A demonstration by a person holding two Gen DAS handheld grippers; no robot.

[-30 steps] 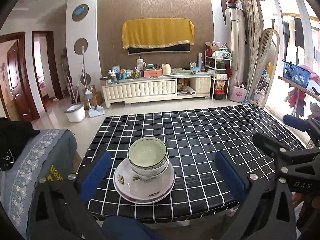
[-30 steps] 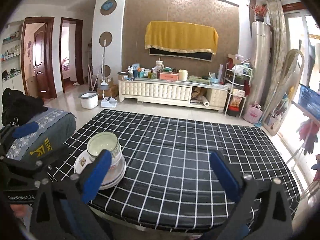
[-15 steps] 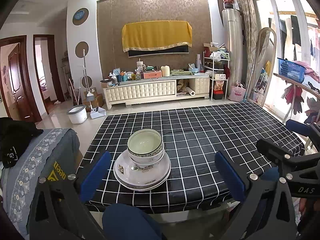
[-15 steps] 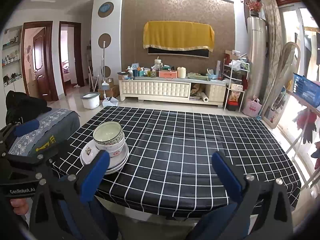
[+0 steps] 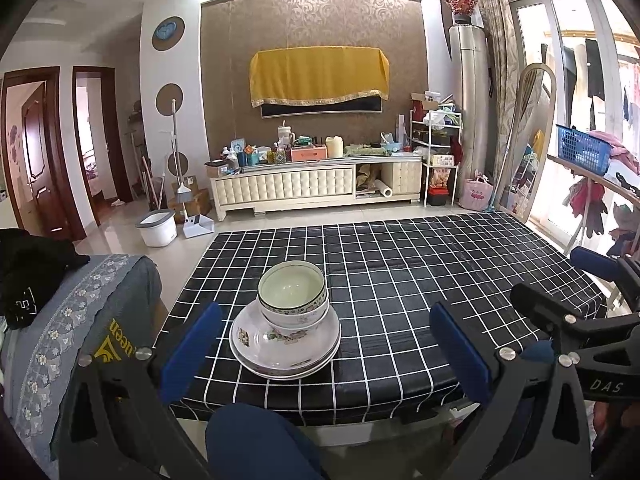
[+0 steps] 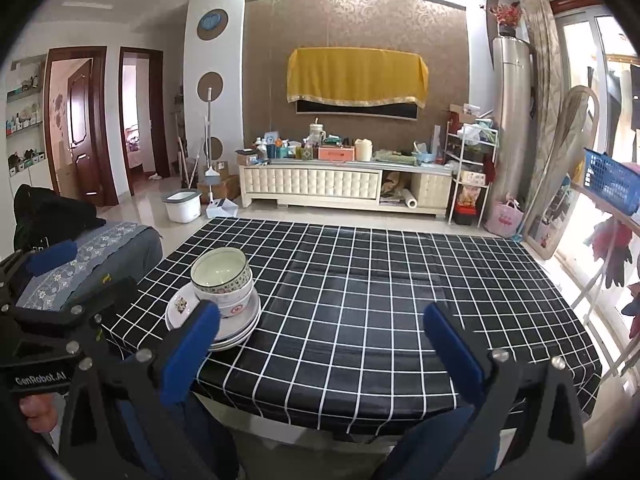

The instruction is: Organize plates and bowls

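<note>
Nesting round glazed bowls atop stacked plates, grid-check cloth

Two bowls sit nested on the checked table, the upper one rimmed in a dark patterned band. Under them is a stack of plates: two rims show clearly, and there may be a third, but the edges blur together. Two grippers are in view, the left gripper and the right gripper, each with two blue-padded fingers set wide apart. Both hold nothing.
</note>
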